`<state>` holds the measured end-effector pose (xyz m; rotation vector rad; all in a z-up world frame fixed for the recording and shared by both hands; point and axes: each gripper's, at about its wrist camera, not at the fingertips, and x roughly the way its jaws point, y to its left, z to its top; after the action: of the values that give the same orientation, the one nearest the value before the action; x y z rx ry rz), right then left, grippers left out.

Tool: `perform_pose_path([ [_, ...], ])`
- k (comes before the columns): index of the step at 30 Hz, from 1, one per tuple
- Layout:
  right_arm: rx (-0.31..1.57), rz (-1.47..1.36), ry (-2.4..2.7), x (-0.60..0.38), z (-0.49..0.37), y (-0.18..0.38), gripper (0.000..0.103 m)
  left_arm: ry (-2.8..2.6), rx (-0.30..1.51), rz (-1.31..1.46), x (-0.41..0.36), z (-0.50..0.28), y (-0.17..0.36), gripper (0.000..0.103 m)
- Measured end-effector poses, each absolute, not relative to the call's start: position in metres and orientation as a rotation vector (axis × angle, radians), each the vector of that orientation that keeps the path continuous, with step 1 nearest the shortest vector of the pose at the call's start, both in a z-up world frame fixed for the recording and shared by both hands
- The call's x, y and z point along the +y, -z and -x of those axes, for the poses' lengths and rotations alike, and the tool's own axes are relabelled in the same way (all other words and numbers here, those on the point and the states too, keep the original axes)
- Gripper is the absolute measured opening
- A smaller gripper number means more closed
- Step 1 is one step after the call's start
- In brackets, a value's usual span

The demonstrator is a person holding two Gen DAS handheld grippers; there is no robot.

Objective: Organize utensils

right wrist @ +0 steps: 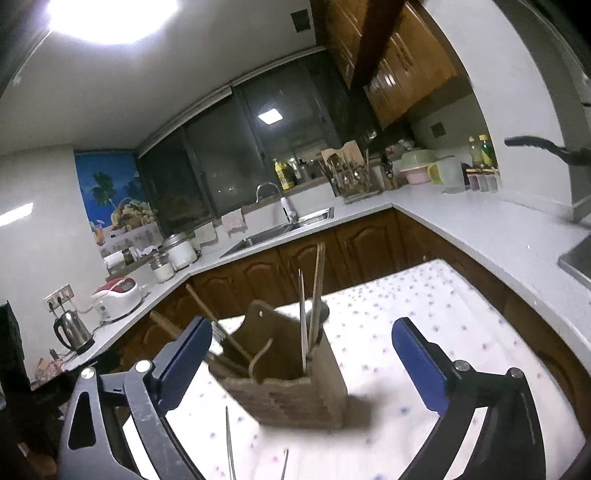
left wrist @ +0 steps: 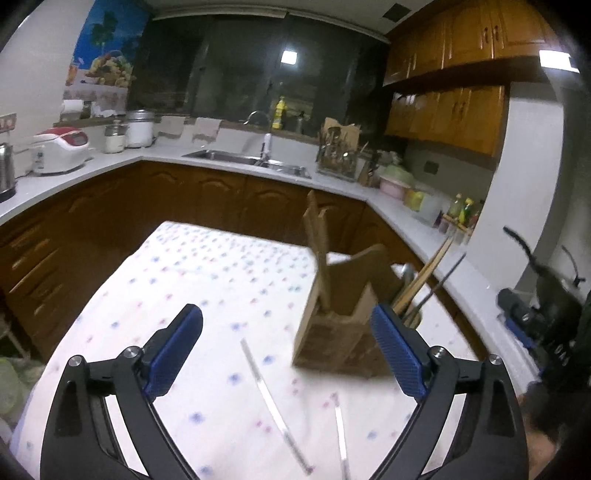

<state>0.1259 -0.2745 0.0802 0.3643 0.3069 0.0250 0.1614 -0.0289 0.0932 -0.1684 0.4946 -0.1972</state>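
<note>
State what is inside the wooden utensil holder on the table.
The wooden utensil holder holds wooden chopsticks, a thin metal stick and wooden handles; their lower ends are hidden.

Dark window (left wrist: pixel 258 70) above wooden cabinets (left wrist: pixel 207 195)

Home kitchen, steel sink (left wrist: pixel 251 159), wooden cabinets (left wrist: pixel 448 35), rice cooker (left wrist: pixel 61 149), white countertop (right wrist: pixel 476 225)

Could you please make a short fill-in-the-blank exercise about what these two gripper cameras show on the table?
1. The wooden utensil holder stands on a table covered by a dotted ____.
2. Two thin metal chopsticks lie on the tablecloth, ____ the holder.
3. The left gripper and right gripper are both ____ and hold nothing.

Missing words: tablecloth; outside; open
</note>
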Motion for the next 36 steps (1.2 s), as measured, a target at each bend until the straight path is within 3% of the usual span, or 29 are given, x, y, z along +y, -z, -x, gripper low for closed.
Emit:
perform_pose_path([
  [11, 0.383, -0.409, -0.038, -0.259, -0.071, -0.038, 0.099, 0.131, 0.548, 0.164, -0.003, -0.123, -0.056, 0.095],
  [18, 0.381, -0.354, -0.015, -0.241, -0.041, -0.024, 0.099, 0.114, 0.464, 0.108, 0.001, -0.082, -0.051, 0.095],
  [21, 0.341, -0.297, 0.0, -0.235, -0.026, -0.029, 0.101, 0.102, 0.393, 0.077, 0.0, -0.061, -0.052, 0.103],
  [27, 0.238, -0.167, 0.041, -0.22, 0.008, -0.033, 0.103, 0.085, 0.362, 0.05, 0.001, -0.038, -0.04, 0.103],
  [36, 0.237, -0.107, 0.044, -0.211, 0.03, -0.017, 0.103, 0.072, 0.388, 0.052, 0.006, -0.024, -0.015, 0.103],
])
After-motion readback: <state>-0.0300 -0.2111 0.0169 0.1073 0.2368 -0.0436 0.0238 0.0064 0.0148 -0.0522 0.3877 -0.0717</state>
